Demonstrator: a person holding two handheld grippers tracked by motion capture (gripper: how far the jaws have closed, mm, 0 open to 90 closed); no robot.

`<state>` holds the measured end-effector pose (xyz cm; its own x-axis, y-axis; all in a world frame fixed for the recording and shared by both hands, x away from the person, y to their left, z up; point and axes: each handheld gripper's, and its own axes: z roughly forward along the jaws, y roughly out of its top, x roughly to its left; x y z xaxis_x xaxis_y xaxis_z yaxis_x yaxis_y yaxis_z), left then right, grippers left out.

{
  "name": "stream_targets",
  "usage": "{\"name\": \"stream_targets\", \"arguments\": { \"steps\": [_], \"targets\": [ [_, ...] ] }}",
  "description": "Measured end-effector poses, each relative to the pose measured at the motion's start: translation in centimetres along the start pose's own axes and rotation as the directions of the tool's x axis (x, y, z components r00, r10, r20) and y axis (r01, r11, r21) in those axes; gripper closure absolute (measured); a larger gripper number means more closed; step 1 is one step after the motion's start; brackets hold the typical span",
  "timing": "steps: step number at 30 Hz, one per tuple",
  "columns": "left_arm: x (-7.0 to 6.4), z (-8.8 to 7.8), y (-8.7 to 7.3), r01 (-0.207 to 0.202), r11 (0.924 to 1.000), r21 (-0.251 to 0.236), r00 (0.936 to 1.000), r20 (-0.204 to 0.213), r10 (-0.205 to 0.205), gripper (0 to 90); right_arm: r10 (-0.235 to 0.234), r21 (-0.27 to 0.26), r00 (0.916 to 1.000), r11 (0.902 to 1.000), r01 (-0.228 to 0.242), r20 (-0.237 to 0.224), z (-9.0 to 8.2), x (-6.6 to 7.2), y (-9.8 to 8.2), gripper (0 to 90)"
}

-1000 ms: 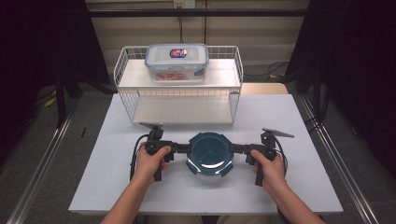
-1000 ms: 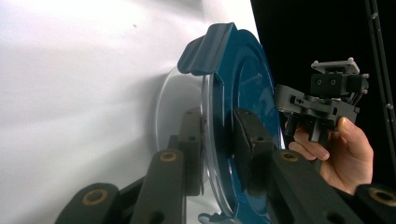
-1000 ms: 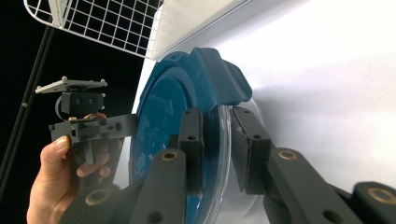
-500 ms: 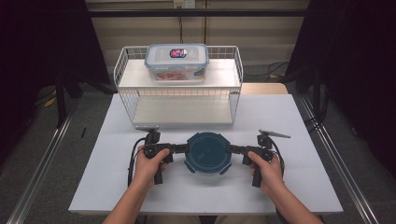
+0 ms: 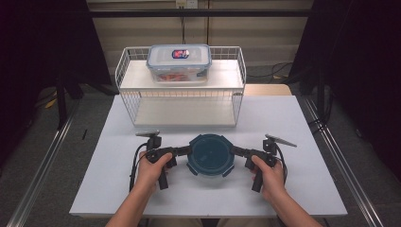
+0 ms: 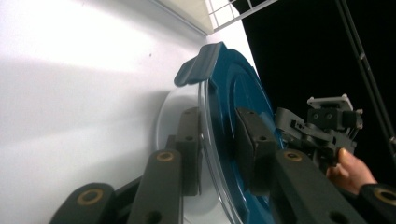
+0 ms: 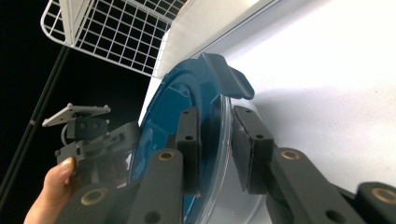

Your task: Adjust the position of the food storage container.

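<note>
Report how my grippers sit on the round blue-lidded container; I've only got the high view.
Observer: The left gripper straddles the rim of the round container, with one finger on top of the lid and the other below the rim.
Operator: Describe what's under the lid.
Observer: A clear bowl; the lower finger rests against its wall.
Operator: Now check the right side.
Observer: The right gripper has the rim between its fingers too. They have just been closing and look pressed on.
</note>
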<state>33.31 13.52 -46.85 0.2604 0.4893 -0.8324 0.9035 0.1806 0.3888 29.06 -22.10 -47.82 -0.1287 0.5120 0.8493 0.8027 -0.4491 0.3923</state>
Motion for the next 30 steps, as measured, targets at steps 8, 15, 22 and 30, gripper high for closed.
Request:
{"name": "stream_targets", "arguments": {
  "steps": [8,15,22,30],
  "targets": [
    [-0.1,-0.2,0.0,0.038,0.9991,-0.020,0.9992,0.011,-0.038,74.5,0.018,0.012,0.9998,0.9998,-0.018,0.011,-0.2,0.2,0.1,74.9],
    [-0.4,-0.8,0.3,0.028,0.9966,-0.077,0.9994,0.023,-0.026,75.4,0.025,-0.014,0.9992,0.9996,-0.025,-0.033,-0.1,0.6,0.1,75.5],
    [-0.9,-1.8,0.7,-0.014,0.9932,-0.116,0.9995,0.028,0.017,75.4,-0.014,-0.035,0.9986,0.9993,0.012,-0.052,0.2,1.8,0.3,75.5],
    [-2.8,-3.6,1.7,-0.083,0.9833,-0.162,0.9961,0.017,0.087,75.4,-0.069,-0.067,0.9935,0.9958,0.063,-0.090,0.3,3.4,0.9,75.4]
  ]
}}
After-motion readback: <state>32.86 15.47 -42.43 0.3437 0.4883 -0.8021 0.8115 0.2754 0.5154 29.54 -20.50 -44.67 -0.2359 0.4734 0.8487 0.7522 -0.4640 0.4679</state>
